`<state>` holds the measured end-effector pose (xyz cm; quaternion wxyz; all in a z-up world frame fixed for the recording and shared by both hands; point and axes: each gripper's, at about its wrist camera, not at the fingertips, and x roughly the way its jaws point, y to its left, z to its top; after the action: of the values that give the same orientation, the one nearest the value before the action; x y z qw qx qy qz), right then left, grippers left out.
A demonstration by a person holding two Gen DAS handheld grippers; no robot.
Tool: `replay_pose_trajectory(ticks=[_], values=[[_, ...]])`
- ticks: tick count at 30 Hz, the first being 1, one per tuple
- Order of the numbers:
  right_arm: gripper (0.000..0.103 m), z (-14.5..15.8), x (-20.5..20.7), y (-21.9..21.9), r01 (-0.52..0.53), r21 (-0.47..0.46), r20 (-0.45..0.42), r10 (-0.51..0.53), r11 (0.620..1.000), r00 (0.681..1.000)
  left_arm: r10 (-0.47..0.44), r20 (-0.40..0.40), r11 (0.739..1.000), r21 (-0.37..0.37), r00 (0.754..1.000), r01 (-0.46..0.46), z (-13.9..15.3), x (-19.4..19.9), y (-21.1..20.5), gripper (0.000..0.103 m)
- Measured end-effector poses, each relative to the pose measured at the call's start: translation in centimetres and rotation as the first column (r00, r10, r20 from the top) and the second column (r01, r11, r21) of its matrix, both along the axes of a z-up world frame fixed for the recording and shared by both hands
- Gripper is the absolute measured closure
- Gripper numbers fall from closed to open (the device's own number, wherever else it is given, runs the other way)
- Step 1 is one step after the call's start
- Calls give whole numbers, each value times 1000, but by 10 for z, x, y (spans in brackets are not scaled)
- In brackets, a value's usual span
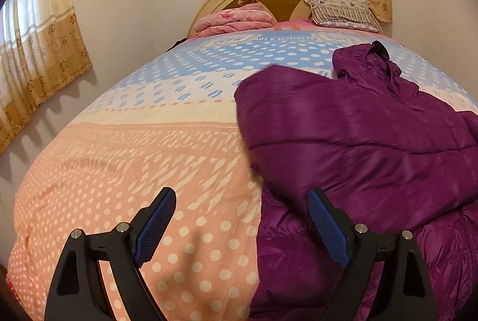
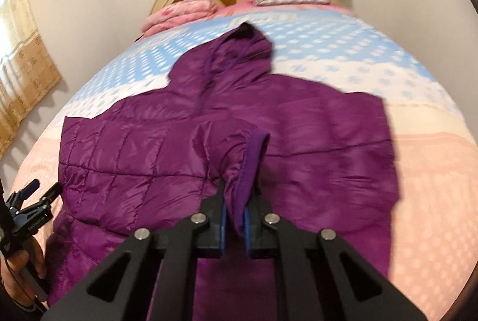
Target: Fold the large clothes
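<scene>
Sleeve cuff (image 2: 254, 153) pinched by right gripper (image 2: 237, 189): right wrist view only.

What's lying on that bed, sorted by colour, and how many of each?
Purple: 1, the puffy hooded jacket, its sleeve cuff pinched in the right gripper
Pink: 1, the folded blanket by the headboard
Grey patterned: 1, the pillow
Total: 3, all on the dotted bedspread
</scene>
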<state>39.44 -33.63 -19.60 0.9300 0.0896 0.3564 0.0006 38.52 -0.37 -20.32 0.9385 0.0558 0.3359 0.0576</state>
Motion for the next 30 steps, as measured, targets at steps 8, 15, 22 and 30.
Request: replay_pose_trajectory(ticks=[8,15,22,30], values=[[93,-14,-22,-45,138,-1,-35,-138,990,990,2,-26,1000,4,1000,-2,-4,3,2,13],[91,-27,-22,-61,223,-51,-58,-225,974,973,-8,-51,999,33,999,10,-11,4,-2,13],[42,-12,-38,-70,280,-28,-41,-281,960,959,-27,-21,999,25,999,27,8,6,-1,13],[45,34,-33,-42,235,-64,75,-230,970,970,-105,120,993,-32,987,110,71,54,-34,13]])
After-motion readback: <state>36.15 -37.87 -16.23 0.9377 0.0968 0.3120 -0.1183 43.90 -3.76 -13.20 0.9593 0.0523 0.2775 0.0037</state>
